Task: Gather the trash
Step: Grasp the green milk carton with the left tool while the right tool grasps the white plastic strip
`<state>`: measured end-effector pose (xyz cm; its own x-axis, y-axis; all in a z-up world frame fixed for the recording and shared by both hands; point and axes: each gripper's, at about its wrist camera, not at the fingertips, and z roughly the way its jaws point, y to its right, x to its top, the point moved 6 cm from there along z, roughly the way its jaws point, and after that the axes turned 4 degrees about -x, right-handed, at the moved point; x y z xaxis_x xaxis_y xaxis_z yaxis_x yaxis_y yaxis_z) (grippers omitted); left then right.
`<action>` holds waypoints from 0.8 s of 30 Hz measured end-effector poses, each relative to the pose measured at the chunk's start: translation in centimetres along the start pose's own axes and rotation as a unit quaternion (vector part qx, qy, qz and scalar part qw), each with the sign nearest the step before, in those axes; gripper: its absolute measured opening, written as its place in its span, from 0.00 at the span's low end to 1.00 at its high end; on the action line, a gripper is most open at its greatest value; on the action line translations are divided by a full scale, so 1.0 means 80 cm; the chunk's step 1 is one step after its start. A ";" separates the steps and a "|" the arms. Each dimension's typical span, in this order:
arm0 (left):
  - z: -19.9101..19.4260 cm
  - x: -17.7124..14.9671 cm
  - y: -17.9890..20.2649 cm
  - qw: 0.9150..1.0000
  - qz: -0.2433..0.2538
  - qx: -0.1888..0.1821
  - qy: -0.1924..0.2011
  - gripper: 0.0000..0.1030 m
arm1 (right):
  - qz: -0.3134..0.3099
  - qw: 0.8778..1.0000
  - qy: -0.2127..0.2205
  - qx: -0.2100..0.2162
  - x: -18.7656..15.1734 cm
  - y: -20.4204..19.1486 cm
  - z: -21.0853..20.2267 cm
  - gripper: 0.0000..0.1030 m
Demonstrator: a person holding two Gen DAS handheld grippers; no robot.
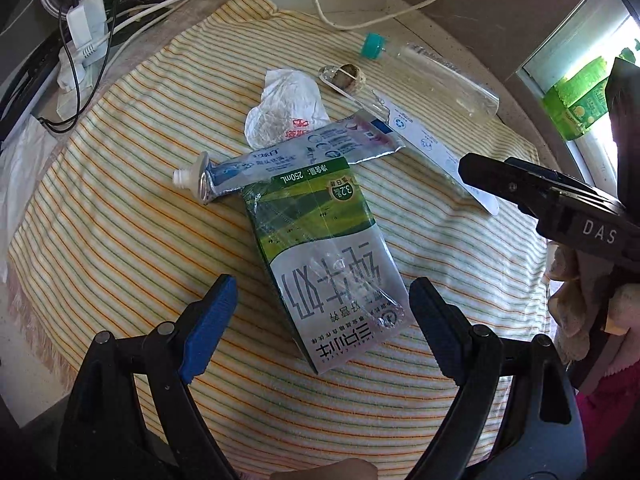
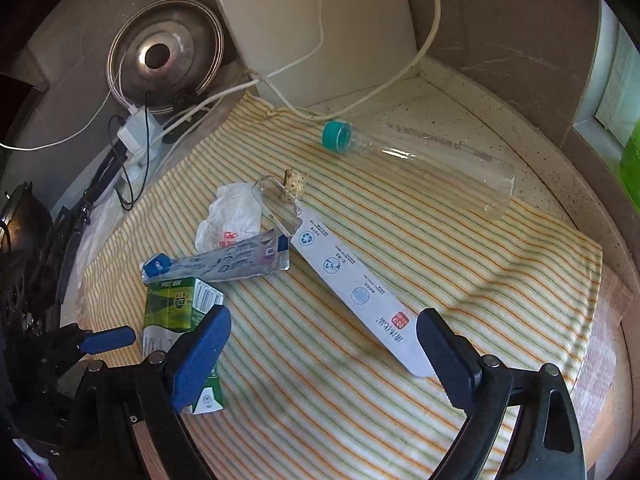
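With its fingers apart around the flattened milk carton (image 1: 320, 256) at lower centre, the left gripper (image 1: 322, 320) needed lowering squarely over the edges, while the right gripper (image 2: 324, 352) gaped empty beside the paper strip (image 2: 360, 292).

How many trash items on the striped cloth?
6: milk carton nearest the left gripper; toothpaste tube across its far end; crumpled wrapper behind; small corked vial; white paper strip; clear bottle far right. More may be hidden.

A striped cloth (image 2: 420, 280) covers the counter (image 2: 460, 112) near a pot lid (image 2: 164, 54).
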<state>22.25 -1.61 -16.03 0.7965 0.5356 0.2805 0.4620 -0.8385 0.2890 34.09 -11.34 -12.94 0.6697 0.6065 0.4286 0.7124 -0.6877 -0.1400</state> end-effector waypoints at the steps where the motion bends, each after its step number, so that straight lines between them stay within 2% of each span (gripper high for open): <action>1: 0.002 0.001 -0.001 1.000 -0.001 0.004 -0.001 0.87 | -0.005 1.000 -0.005 0.001 0.001 0.001 0.006 0.92; 9: 0.014 0.008 -0.002 1.000 -0.017 0.017 -0.004 0.89 | -0.048 0.998 -0.034 -0.012 0.010 0.000 0.041 0.87; 18: 0.041 0.001 0.010 0.999 -0.017 0.019 -0.035 0.89 | -0.074 0.996 -0.054 -0.014 0.018 -0.001 0.066 0.78; 20: 0.044 0.000 0.010 0.999 -0.022 0.013 -0.038 0.86 | -0.081 0.995 -0.057 -0.016 0.019 -0.003 0.071 0.77; 24: 0.042 0.001 0.010 0.999 -0.023 -0.004 -0.038 0.82 | -0.089 0.993 -0.069 -0.020 0.018 -0.006 0.082 0.66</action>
<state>24.01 -2.60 -18.88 0.8018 0.5644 0.1964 0.4962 -0.8119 0.3076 36.10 -7.50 -18.14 0.5578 0.7669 0.3176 0.8153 -0.5779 -0.0364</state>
